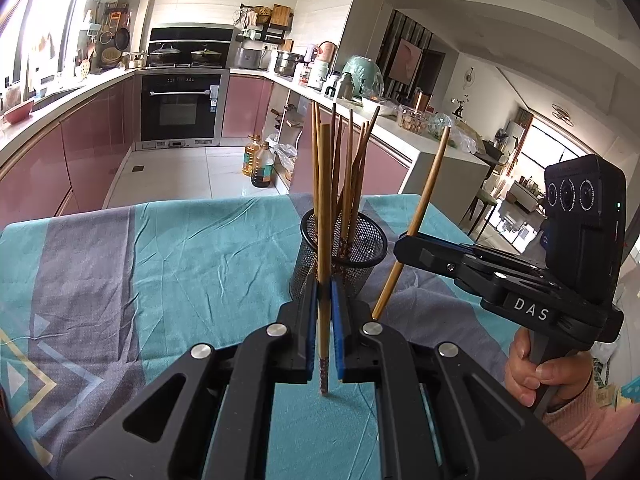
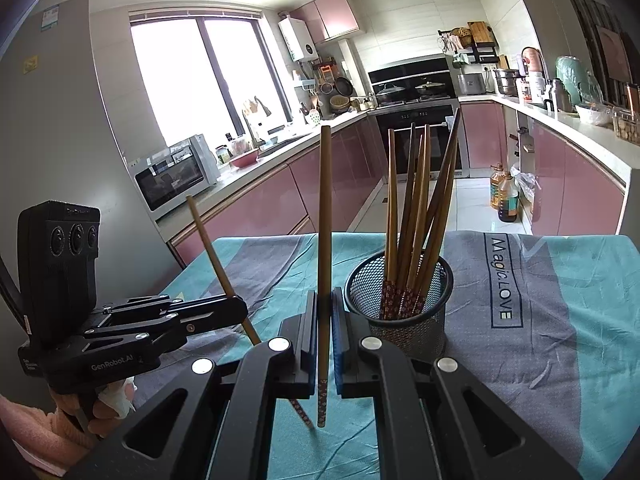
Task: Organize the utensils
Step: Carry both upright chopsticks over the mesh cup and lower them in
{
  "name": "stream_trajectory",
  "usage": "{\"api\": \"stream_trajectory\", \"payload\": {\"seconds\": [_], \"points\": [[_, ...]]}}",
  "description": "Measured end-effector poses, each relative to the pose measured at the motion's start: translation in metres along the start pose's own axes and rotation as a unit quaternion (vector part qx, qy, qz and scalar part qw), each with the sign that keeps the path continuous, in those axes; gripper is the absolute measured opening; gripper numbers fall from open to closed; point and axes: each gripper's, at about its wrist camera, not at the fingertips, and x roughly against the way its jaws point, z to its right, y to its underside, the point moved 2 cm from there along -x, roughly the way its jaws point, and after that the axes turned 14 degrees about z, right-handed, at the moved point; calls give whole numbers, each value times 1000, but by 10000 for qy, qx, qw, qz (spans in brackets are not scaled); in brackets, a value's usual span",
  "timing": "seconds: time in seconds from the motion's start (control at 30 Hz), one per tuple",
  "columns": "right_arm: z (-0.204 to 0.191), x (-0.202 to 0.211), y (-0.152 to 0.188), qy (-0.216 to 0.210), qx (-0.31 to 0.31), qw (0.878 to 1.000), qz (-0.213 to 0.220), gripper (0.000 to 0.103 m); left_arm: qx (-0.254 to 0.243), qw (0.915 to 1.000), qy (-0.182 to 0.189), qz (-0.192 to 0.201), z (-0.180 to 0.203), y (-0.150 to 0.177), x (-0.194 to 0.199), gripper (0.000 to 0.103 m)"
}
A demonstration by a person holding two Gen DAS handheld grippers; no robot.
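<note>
A black mesh cup (image 1: 362, 246) stands on the table and holds several brown chopsticks (image 1: 352, 168); it also shows in the right wrist view (image 2: 404, 300). My left gripper (image 1: 324, 292) is shut on one upright chopstick (image 1: 325, 200), just in front of the cup. My right gripper (image 2: 325, 304) is shut on another upright chopstick (image 2: 325, 208), left of the cup. Each gripper shows in the other's view with its chopstick tilted: the right gripper (image 1: 404, 246) to the right of the cup, the left gripper (image 2: 240, 308) to the left.
The table carries a teal and grey cloth (image 1: 180, 248) with "Magic LOVE" printed on it (image 2: 504, 280). Beyond the table's far edge are pink kitchen cabinets (image 1: 80, 148), an oven (image 1: 180, 108) and oil bottles (image 1: 260, 160) on the floor.
</note>
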Motion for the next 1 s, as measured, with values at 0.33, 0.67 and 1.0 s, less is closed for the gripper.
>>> {"api": "stream_trajectory", "payload": {"seconds": [0.33, 0.67, 1.0], "points": [[-1, 1, -3, -9, 47, 10000, 37, 6, 13, 10000, 34, 54, 2, -5, 2, 7], [-3, 4, -9, 19, 94, 9999, 102, 6, 2, 9999, 71, 98, 4, -9, 3, 7], [-4, 9, -16, 34, 171, 9996, 216, 6, -42, 9998, 122, 178, 7, -16, 7, 7]]}}
